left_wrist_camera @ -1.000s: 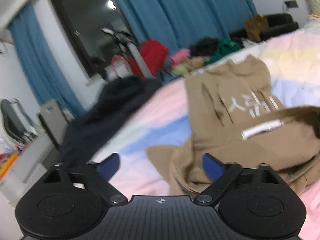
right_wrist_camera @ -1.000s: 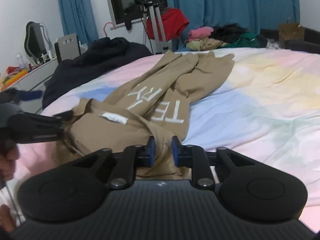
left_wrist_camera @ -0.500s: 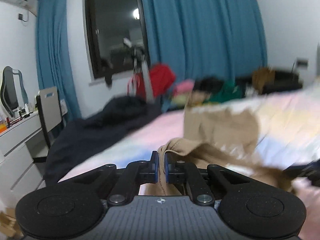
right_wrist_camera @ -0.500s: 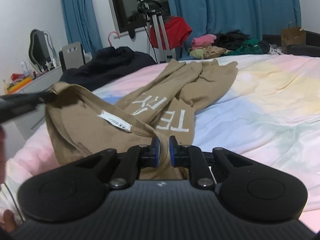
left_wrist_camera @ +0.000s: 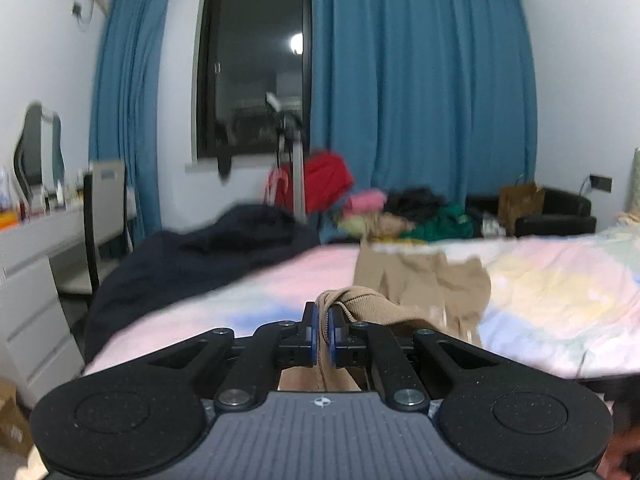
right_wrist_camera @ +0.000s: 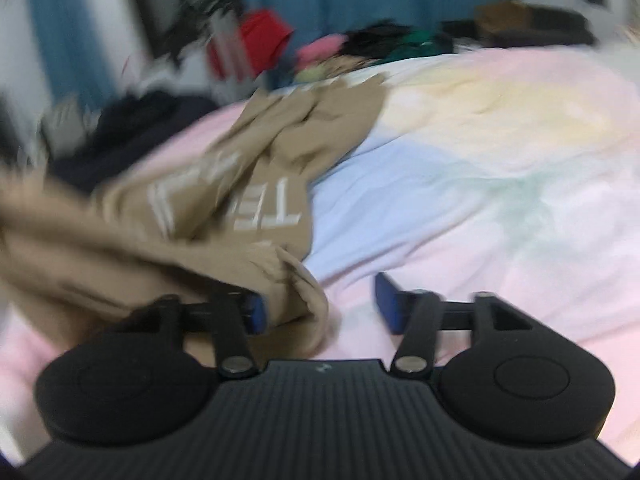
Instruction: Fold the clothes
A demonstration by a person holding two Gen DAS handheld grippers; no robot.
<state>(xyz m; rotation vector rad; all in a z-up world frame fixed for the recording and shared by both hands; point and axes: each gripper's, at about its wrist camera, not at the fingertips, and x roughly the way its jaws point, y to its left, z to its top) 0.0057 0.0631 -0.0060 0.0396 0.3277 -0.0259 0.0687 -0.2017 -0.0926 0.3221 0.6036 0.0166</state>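
Evenly lit indoor room at night, fisheye bending at the edges, right wrist view heavily motion-blurred, left milder.

White block letters ran along the tan trousers on the bed. In the right wrist view only "TE" could be made out, upside down near the closer leg; the letters beside them were smeared by blur and could not be read. In the left wrist view nothing was legible.
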